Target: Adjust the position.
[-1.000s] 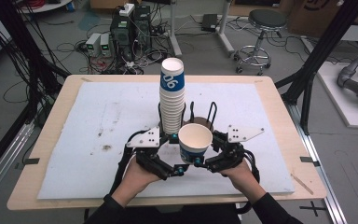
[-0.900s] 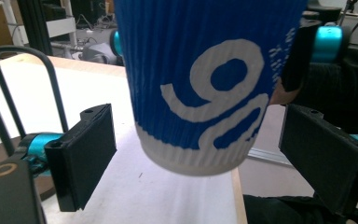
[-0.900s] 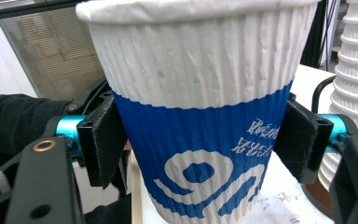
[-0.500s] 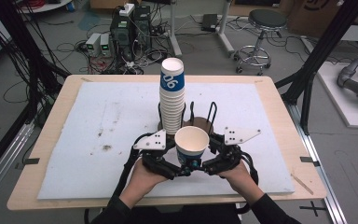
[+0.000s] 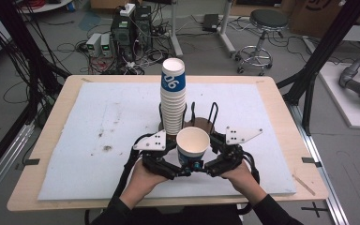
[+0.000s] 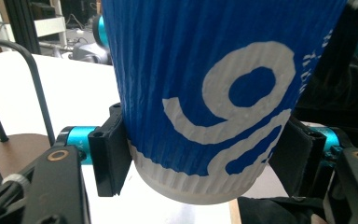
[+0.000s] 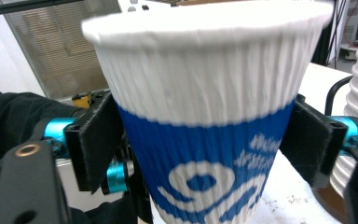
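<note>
my left hand-held gripper [image 5: 183, 165] has just clenched on the blue-and-white cup [image 5: 192, 146], pads pressing its base. my right hand-held gripper [image 5: 205, 165] has just been opening, jaws beside the cup. it sits upright at 6 o'clock of the cup stack [image 5: 173, 98], over the counter [image 5: 75, 140].

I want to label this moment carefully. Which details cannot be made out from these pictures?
- Cup bottom: high view, hidden by its own rim.
- Cup top: left gripper view, cut off by the upper edge.
- Right gripper pad contact: right gripper view, unclear.
- Stack of cups foot: high view, behind the held cup.
</note>
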